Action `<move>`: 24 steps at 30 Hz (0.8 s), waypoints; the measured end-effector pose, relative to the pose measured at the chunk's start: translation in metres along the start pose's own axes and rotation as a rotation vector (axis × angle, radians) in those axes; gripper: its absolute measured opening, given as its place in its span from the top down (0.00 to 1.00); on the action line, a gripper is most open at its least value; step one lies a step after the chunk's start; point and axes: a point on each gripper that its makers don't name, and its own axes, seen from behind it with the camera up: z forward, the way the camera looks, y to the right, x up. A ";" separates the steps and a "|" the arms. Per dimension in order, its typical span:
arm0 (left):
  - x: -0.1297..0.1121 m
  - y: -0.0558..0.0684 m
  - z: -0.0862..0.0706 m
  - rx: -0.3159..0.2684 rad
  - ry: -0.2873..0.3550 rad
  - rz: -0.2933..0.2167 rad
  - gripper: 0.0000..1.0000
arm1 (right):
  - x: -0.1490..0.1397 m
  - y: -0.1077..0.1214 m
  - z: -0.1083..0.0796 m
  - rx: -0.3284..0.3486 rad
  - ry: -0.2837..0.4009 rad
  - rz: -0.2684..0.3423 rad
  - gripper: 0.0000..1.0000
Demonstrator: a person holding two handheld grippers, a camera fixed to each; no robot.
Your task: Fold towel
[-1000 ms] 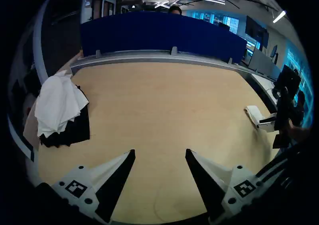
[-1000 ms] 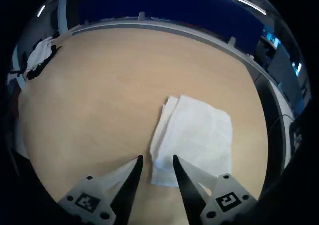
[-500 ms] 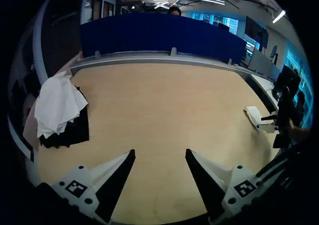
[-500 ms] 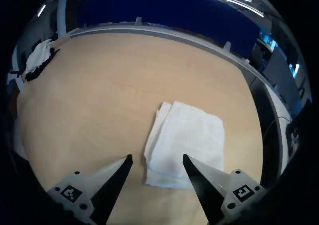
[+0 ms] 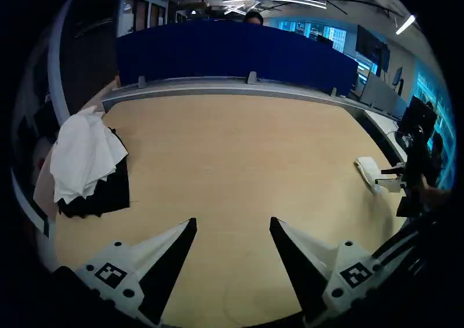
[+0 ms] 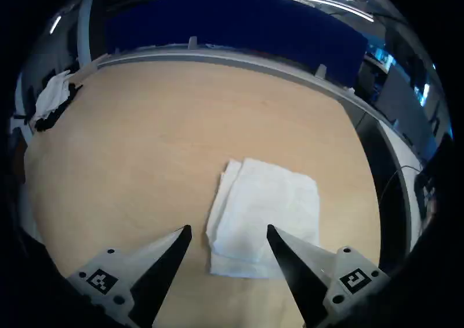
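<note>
A white towel point(image 6: 262, 215), folded into a small rectangle, lies flat on the light wood table point(image 6: 145, 142) in the right gripper view. My right gripper point(image 6: 227, 236) hovers open just above its near edge, touching nothing. In the left gripper view the same folded towel point(image 5: 368, 169) appears far right, with the right gripper point(image 5: 393, 180) and the hand holding it beside it. My left gripper point(image 5: 232, 226) is open over bare table, nothing between its fingers.
A pile of white cloths point(image 5: 84, 154) rests on dark fabric point(image 5: 107, 191) at the table's left edge, also seen as a small pile point(image 6: 49, 96) far left in the right gripper view. A blue partition point(image 5: 232, 46) and grey rail point(image 5: 232, 85) bound the far side.
My right gripper opened from nearly shut to wide and drew back slightly from the folded towel, which stays flat. The left gripper has stayed put.
</note>
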 end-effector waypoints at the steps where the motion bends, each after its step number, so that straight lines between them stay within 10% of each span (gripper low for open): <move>1: 0.001 0.000 0.000 -0.001 0.002 0.000 0.06 | 0.004 0.002 0.000 -0.008 0.018 0.008 0.00; 24: 0.034 -0.011 0.010 -0.006 0.121 -0.001 0.06 | 0.107 0.031 -0.047 -0.210 0.454 0.186 0.00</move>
